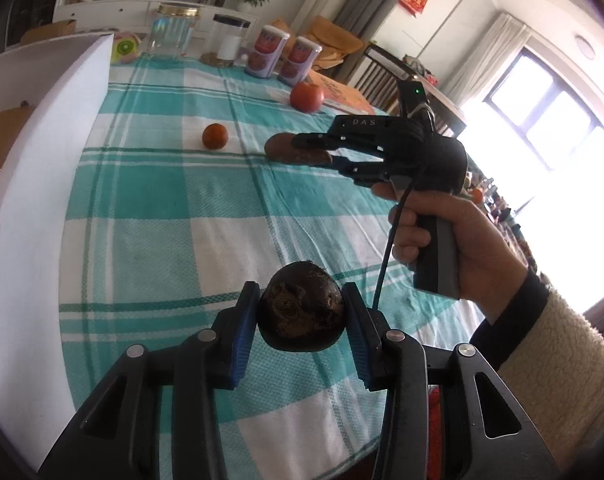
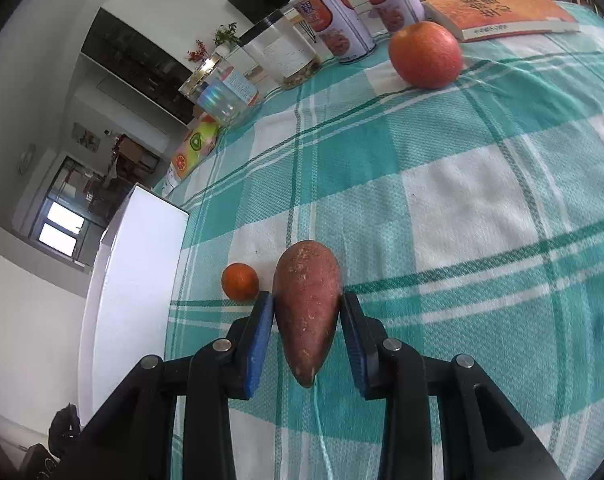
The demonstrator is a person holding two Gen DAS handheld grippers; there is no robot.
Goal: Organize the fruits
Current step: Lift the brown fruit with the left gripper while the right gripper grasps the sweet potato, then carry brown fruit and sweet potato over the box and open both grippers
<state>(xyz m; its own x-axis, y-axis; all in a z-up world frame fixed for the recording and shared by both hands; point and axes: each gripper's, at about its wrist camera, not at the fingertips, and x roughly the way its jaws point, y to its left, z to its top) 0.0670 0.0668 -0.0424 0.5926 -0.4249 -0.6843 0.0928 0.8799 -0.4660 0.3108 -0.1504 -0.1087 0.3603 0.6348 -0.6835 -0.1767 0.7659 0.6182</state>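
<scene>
My left gripper (image 1: 302, 312) pinches a dark, nearly black round fruit (image 1: 301, 307) with a rough brownish patch on the face toward the camera, held just above the teal-and-white checked cloth on the table (image 1: 154, 200). My right gripper (image 2: 306, 312) has its fingers (image 2: 262, 332) closed against both sides of a reddish-brown sweet potato (image 2: 306, 308) that tapers to a point at each end and lies on the cloth. A small orange tangerine (image 2: 240, 281) sits just beside its left finger, near a white box (image 2: 138, 280), and a red apple (image 2: 425, 54) rests farther off by a book (image 2: 497, 10) and two cans (image 2: 333, 24)
</scene>
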